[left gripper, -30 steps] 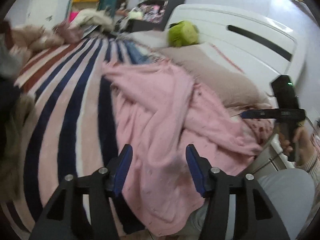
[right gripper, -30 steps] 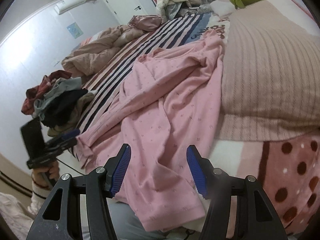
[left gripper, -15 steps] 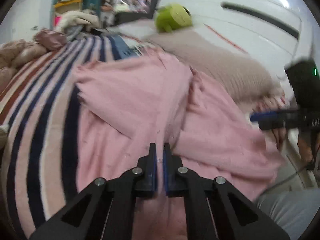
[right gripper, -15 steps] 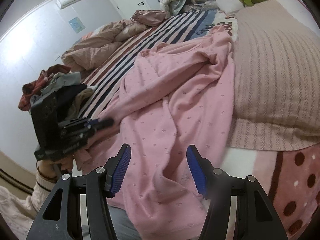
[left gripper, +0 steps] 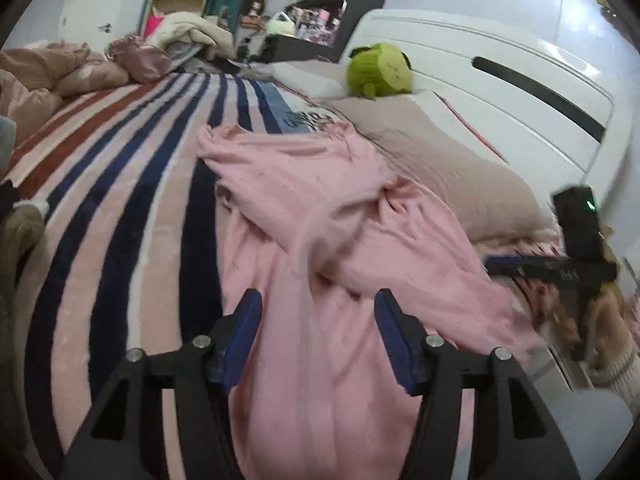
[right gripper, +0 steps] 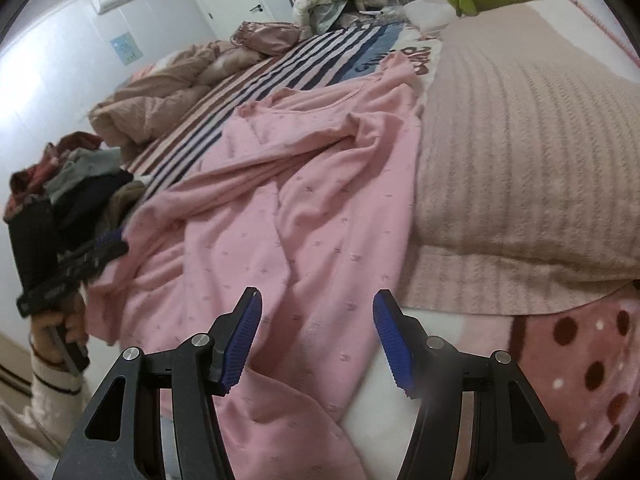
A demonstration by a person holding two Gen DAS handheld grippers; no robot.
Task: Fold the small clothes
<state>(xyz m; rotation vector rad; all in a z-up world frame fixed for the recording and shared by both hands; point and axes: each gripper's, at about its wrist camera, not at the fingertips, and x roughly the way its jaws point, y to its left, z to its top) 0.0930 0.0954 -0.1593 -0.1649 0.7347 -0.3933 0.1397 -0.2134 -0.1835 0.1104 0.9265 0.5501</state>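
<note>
One pink garment (left gripper: 320,264) lies rumpled on the striped blanket (left gripper: 120,208), just beside one knit pillow (right gripper: 520,152). Left gripper (left gripper: 318,336): jaws just reopened, gaping over the garment, nothing pinched. Right gripper (right gripper: 316,336): jaws apart, empty. One green plush (left gripper: 380,70) beyond the pillow.

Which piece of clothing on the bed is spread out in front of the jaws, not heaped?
The pink garment. It lies spread, though wrinkled, beside the ribbed pillow; the dark and red clothes sit heaped at the bed's edge.

pink garment (left gripper: 320,240): near hem cut off | shelf items (left gripper: 312,20): unreadable
</note>
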